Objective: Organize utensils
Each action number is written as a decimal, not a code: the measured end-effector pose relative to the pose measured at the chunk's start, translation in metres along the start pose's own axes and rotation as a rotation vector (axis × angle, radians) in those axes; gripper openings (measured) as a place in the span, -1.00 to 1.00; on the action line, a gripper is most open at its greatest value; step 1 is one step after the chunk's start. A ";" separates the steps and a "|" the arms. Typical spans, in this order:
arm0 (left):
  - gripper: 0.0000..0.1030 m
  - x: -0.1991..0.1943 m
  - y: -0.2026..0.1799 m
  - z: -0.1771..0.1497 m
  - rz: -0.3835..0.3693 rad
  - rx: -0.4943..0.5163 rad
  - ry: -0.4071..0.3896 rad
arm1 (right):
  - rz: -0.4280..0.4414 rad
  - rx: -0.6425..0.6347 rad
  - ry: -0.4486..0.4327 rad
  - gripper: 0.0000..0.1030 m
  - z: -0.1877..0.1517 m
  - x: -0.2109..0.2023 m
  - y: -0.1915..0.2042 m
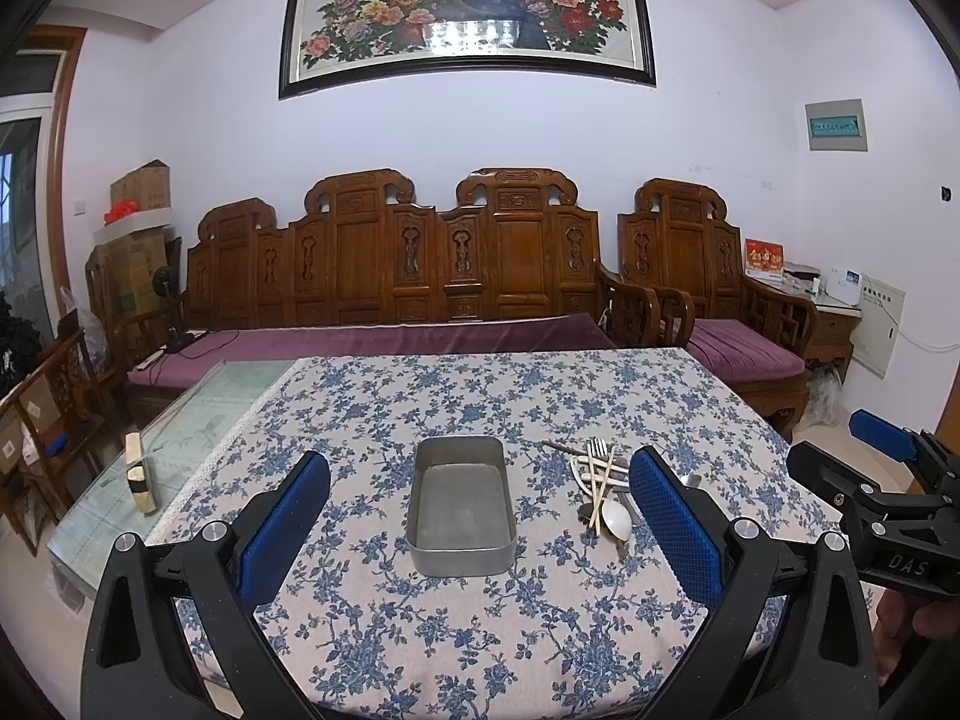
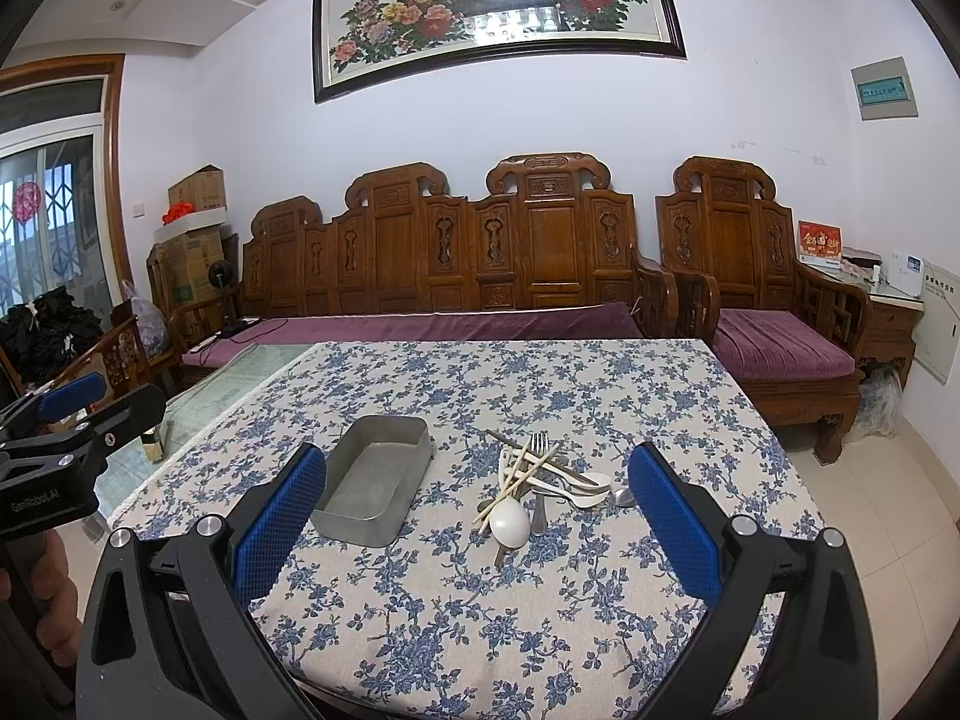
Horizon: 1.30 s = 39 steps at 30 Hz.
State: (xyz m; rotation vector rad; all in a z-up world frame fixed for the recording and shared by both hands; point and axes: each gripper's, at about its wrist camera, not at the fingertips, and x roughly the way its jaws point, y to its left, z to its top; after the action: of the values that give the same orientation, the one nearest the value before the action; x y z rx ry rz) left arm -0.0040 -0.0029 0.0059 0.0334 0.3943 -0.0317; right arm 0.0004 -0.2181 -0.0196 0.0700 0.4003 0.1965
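Two blue-padded black grippers, left (image 1: 480, 531) and right (image 2: 477, 531), hover spread wide and holding nothing above the near edge of a blue-flowered tablecloth (image 2: 540, 378). An empty rectangular grey metal tin (image 2: 373, 487) sits mid-cloth; just right of it lies a tangled pile of utensils (image 2: 543, 483), white spoons, a steel fork and pale chopsticks. Bare cloth stretches beyond the tin to the far edge.

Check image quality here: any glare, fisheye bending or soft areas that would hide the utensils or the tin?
Left wrist view: strong barrel bending and dark corners; window glare on the framed picture; the metal tin and utensil pile are sharp, though one open jaw covers part of the pile. Right wrist view: same bending, same glare on the picture; the pile shows whole between the open jaws, in soft, even light.
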 end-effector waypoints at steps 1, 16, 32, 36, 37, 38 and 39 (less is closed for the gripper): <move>0.88 0.000 0.000 0.000 0.000 0.000 0.000 | 0.000 0.000 0.000 0.95 0.000 0.000 0.000; 0.88 0.001 -0.001 -0.002 -0.002 0.002 0.000 | 0.000 0.001 0.000 0.95 0.000 0.000 0.000; 0.88 0.001 -0.002 -0.004 -0.009 0.002 0.006 | 0.002 -0.001 -0.001 0.95 0.003 0.000 -0.001; 0.88 0.006 -0.002 -0.005 -0.014 0.001 0.022 | 0.000 -0.004 0.005 0.95 0.000 0.001 0.003; 0.88 0.008 -0.002 -0.006 -0.012 0.004 0.028 | 0.002 -0.004 0.008 0.95 -0.002 0.003 0.003; 0.88 0.010 -0.001 -0.008 -0.011 0.006 0.035 | 0.005 -0.003 0.013 0.95 -0.003 0.005 0.003; 0.88 0.012 0.000 -0.008 -0.011 0.007 0.041 | 0.006 -0.003 0.017 0.95 -0.004 0.006 0.003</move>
State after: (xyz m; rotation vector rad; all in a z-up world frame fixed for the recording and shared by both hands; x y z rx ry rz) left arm 0.0040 -0.0029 -0.0066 0.0388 0.4351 -0.0436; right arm 0.0043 -0.2136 -0.0251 0.0669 0.4171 0.2039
